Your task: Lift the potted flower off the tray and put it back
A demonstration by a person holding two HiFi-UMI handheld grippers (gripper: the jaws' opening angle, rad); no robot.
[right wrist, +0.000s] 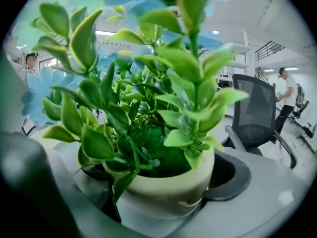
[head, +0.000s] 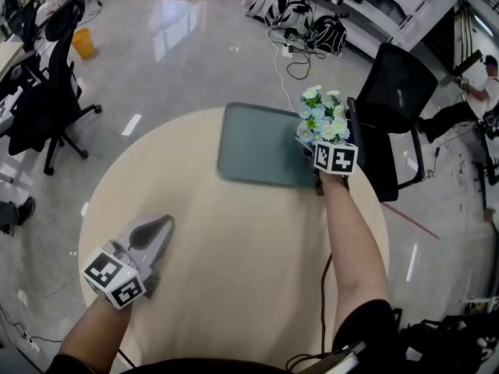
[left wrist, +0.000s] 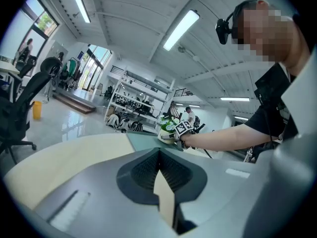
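The potted flower (head: 321, 119), white and pale blue blooms over green leaves in a cream pot (right wrist: 173, 195), is at the right edge of the green tray (head: 257, 146) on the round table (head: 234, 279). My right gripper (head: 318, 142) is shut on the pot, with one jaw on each side of it in the right gripper view; whether the pot touches the tray is hidden. My left gripper (head: 164, 226) lies on the table at the near left, shut and holding nothing. From the left gripper view the flower (left wrist: 168, 124) and the tray (left wrist: 143, 140) lie far ahead.
A black office chair (head: 398, 100) stands right behind the table's far right edge. Another black chair (head: 54, 92) is on the floor at the left, with a yellow bucket (head: 83, 43) beyond it. Bags and cables (head: 312, 26) lie on the floor further back.
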